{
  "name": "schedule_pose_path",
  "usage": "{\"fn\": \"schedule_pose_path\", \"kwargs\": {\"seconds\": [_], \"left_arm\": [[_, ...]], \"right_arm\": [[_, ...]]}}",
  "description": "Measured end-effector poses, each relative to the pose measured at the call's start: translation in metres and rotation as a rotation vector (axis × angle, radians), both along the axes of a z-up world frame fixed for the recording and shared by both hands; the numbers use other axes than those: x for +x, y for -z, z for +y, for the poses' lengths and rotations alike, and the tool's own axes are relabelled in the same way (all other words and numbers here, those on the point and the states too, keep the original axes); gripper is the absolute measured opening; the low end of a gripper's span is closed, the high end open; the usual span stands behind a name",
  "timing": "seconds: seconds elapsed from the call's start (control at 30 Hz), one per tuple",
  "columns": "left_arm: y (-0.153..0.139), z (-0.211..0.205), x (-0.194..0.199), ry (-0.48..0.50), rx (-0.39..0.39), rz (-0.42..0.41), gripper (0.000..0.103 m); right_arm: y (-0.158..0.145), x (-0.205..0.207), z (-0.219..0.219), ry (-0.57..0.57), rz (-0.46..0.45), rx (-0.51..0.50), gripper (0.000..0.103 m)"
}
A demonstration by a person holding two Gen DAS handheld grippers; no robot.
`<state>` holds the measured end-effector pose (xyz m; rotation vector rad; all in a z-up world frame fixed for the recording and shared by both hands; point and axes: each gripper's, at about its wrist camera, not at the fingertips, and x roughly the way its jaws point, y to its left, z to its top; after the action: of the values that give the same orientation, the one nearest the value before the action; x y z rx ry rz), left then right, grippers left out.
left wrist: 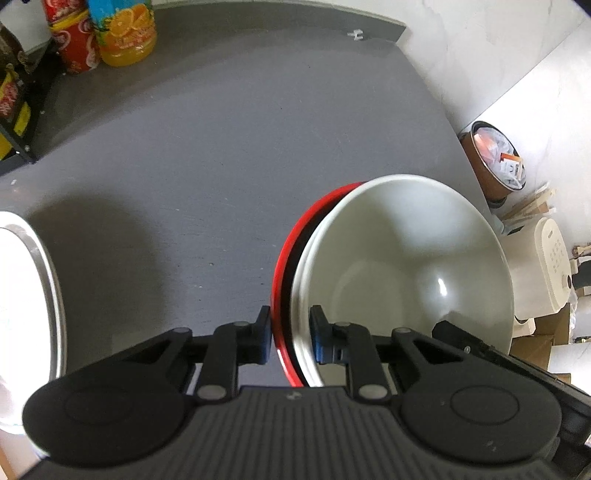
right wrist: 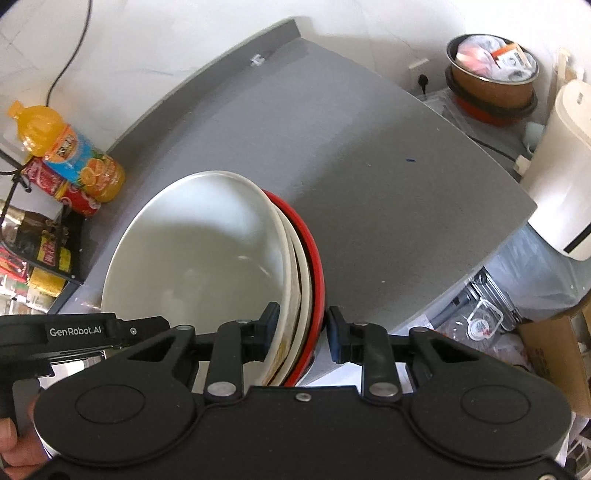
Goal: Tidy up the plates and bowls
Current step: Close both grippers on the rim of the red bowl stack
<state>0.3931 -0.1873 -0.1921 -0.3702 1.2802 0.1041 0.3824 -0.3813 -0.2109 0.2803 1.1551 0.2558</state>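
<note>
**Stack pinched at both rims could slide apart**

The left hand-held gripper [left wrist: 290, 334] is clenched on the near rim of the stack: white bowl [left wrist: 406, 266] nested over a red plate [left wrist: 286, 258], above the grey tabletop [left wrist: 221, 147]. The right hand-held gripper [right wrist: 300, 328] straddles the opposite rim, its outer pad seemingly just clear. Risk: uneven pull or tilt lets dishes slip.

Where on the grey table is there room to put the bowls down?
The grey table is bare across its middle, between the drink bottles at the back corner and the held bowl stack. Crowded spots: the bottle corner and rack.
</note>
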Motion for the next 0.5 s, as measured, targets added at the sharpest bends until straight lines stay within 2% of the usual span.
{"fn": "schedule_pose_path", "kwargs": {"seconds": [0.5], "left_arm": [[-0.038, 0.036, -0.049, -0.11, -0.008, -0.09, 0.02]], "right_arm": [[-0.04, -0.028, 0.037, -0.104, -0.114, 0.013, 0.027]]}}
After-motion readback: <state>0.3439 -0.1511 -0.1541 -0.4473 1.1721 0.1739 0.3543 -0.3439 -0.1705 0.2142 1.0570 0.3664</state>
